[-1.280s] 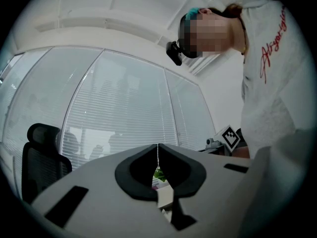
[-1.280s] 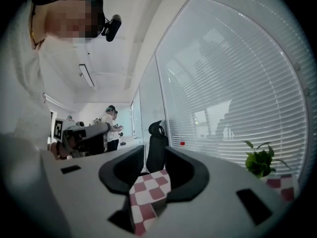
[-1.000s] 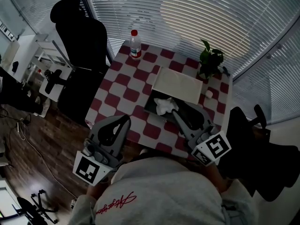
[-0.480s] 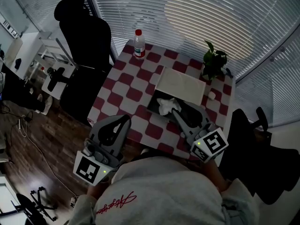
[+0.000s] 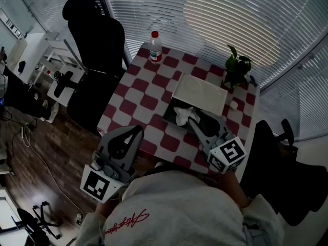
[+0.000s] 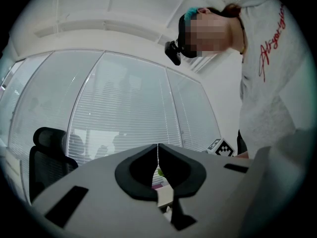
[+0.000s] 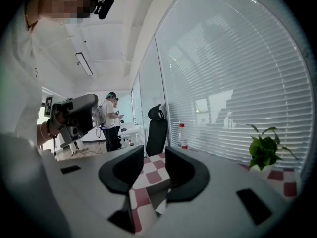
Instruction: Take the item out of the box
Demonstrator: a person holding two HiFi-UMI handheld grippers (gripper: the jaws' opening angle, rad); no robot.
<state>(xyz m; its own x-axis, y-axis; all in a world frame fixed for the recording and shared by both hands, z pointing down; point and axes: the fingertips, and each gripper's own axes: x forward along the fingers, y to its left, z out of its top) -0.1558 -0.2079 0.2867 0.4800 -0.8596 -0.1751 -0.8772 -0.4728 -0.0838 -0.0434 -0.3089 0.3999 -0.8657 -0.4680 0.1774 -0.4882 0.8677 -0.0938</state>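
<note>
the left gripper (image 6: 158,151) has its jaws pressed together at the tips, with nothing between them; in the head view it is held off the near left corner of the table (image 5: 134,88), well apart from the box. the right gripper (image 7: 154,155) has its jaws a narrow way apart and holds nothing; only the red and white checks of the table show in the gap. in the head view its tips reach over the near side of the open black box (image 5: 167,118), just beside the item (image 5: 180,116), a crumpled white thing lying inside the box at its left end; whether the tips touch it cannot be told. the white lid (image 5: 200,92) lies open at the far side of the box, which sits on the right half of the table. a small white object (image 5: 234,105) lies near the lid's right edge, and a green plant (image 5: 238,68) stands at the far right corner. a bottle (image 5: 155,47) with a red cap stands upright at the far left corner. a black chair (image 5: 97,40) stands left of the table, white blinds (image 5: 230,14) cover the window behind, and the person's grey top (image 5: 179,209) fills the near edge
</note>
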